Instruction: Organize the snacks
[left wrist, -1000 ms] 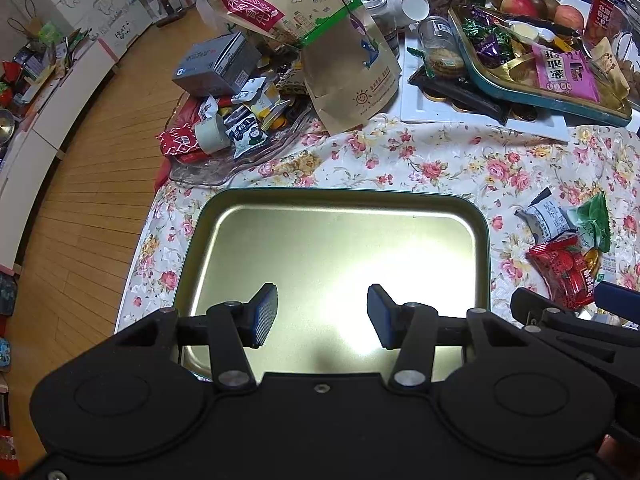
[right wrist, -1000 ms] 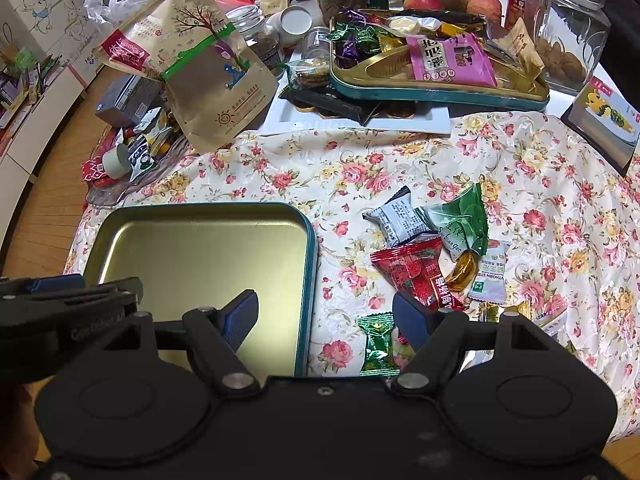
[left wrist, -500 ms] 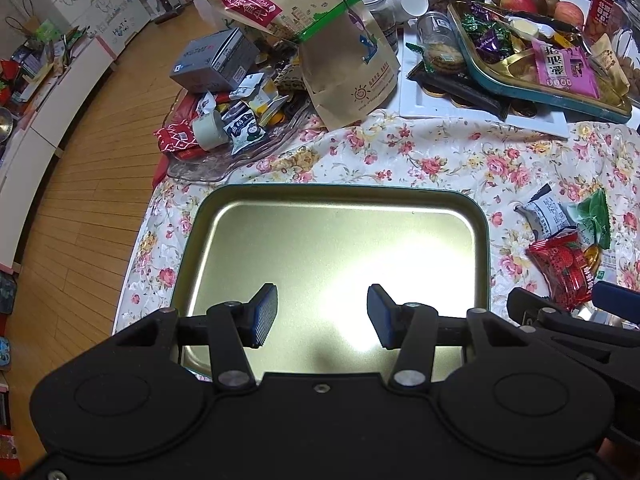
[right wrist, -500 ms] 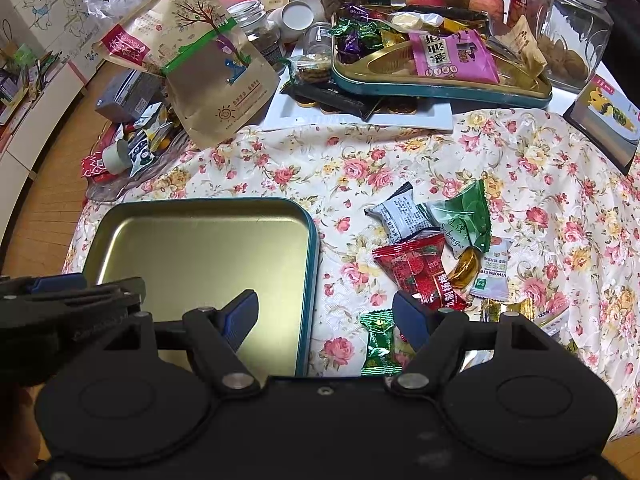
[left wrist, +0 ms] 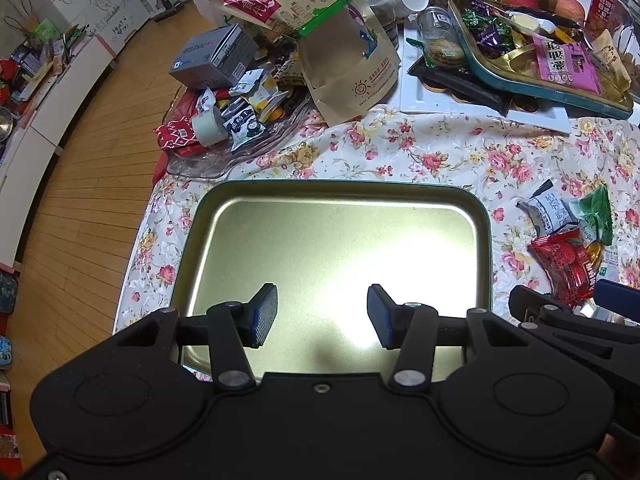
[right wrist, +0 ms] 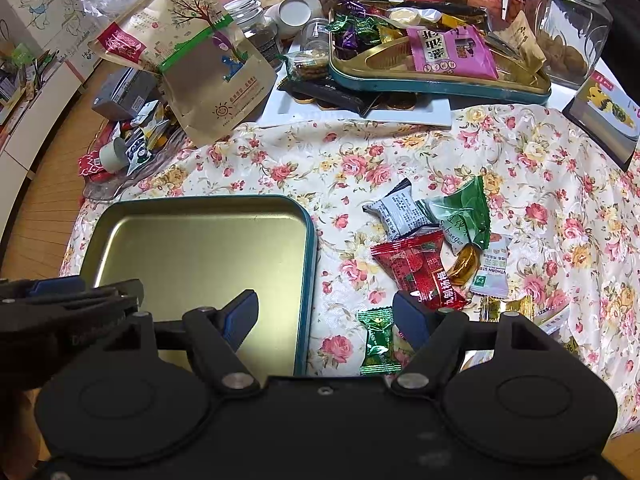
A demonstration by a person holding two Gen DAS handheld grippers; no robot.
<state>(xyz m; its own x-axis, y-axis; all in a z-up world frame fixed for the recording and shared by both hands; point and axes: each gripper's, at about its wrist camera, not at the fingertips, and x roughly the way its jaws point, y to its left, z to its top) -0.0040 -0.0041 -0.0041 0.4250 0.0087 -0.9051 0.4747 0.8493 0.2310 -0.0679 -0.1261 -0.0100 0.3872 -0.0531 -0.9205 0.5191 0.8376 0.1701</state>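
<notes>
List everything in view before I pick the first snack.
tray: 1, gold with teal rim, empty, near left on cloth
red packet: 1, right of tray
grey packet: 1, behind red packet
green packet: 1, beside grey packet
green candy: 1, nearest, between tray and red packet
white sachet: 1, right of red packet
far tray: 1, teal, full of sweets, back
paper bag: 1, brown, back left
jar: 1, clear, back right
left gripper: open, over tray
right gripper: open, over tray's right rim
</notes>
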